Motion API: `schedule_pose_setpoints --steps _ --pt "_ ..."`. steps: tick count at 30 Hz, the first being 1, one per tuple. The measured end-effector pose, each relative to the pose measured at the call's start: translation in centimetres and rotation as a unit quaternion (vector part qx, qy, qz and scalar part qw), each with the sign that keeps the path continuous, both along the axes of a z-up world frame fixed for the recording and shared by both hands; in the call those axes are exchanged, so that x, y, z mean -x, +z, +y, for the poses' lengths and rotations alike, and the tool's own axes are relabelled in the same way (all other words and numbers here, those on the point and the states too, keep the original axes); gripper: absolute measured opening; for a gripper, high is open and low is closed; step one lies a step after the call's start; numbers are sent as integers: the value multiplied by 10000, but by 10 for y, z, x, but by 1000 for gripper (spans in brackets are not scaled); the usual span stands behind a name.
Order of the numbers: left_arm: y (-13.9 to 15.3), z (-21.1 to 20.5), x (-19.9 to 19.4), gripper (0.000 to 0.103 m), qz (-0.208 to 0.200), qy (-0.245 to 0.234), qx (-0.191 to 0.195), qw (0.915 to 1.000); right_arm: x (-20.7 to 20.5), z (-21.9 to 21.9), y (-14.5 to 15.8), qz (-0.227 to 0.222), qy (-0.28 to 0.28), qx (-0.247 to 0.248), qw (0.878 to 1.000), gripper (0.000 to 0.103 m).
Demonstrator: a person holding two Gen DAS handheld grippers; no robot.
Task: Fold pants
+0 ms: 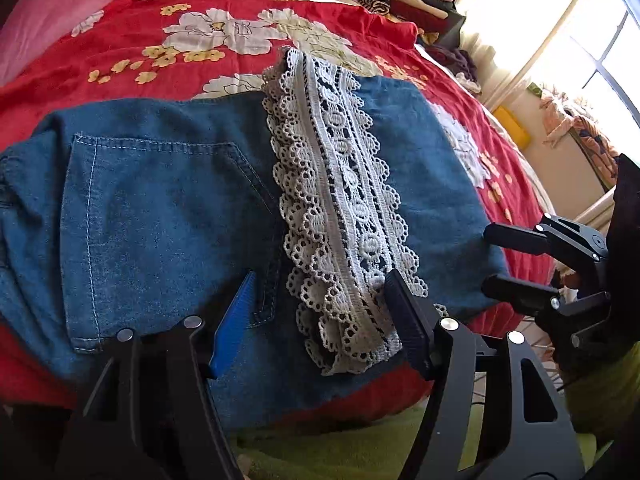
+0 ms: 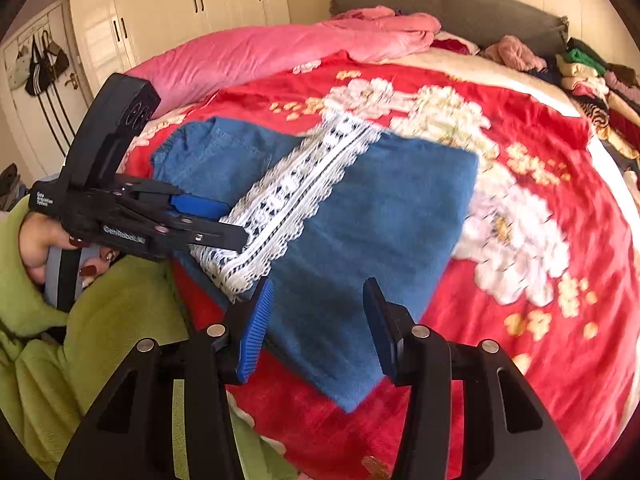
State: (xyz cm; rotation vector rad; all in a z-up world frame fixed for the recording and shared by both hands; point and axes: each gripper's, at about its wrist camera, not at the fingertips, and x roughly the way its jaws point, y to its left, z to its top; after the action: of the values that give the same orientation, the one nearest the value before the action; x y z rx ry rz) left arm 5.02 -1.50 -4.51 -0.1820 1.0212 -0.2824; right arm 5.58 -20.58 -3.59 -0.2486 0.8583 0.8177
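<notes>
Left wrist view: pants (image 1: pixel 168 208) lie folded into a compact denim block on the red blanket (image 1: pixel 200 28) of the bed, lace trim (image 1: pixel 340 208) on top. Left claw (image 1: pixel 320 312) open, jaws straddling the near end of the lace, nothing gripped, probably to smooth or pinch the edge. Right claw (image 1: pixel 516 264) open beside the block's right edge.

Right wrist view: right claw (image 2: pixel 316 328) open over the near denim corner. Pants' long axis runs left to right; the lace crosses it, pointing away toward the headboard (image 2: pixel 440 0).

red floral blanket (image 2: pixel 520 128) covers bed; cream wardrobe (image 2: pixel 180 4) behind; bright window (image 1: pixel 600 40)
</notes>
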Motion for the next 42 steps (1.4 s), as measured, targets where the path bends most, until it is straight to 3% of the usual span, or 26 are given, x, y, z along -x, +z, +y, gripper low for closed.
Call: schedule_pose_setpoints --steps 2,9,13,20,27,30,32,35,39,42 --pt "-1 -8 1 19 7 -135 -9 9999 -2 3 -8 16 -49 326 9995 46" --pt "-2 -21 29 18 51 -386 -494 9980 5 -9 -24 146 -91 376 9991 46" --pt "2 -16 27 29 2 -254 -415 9988 6 -9 -23 126 -180 400 9990 46" --pt "28 -2 34 43 -477 -151 -488 9976 5 -13 12 -118 -452 131 9988 46" --pt "63 12 20 57 -779 -490 -636 9937 -27 15 28 -94 -861 283 9958 47" --pt "70 19 7 60 -729 -588 -717 9930 -52 28 37 -59 -941 202 9953 47" --pt "69 21 -2 60 -615 -698 -556 9941 -72 34 38 -15 -1072 196 9940 47" --pt "59 14 -12 60 -644 -978 -655 9910 -100 36 29 -81 -1280 350 9911 47" --pt "37 9 -26 61 -431 -1187 -426 9911 -131 35 -4 341 -1560 839 9836 47" --pt "18 4 -33 66 -291 -1442 -596 9873 -136 36 -22 487 -1653 863 9813 47"
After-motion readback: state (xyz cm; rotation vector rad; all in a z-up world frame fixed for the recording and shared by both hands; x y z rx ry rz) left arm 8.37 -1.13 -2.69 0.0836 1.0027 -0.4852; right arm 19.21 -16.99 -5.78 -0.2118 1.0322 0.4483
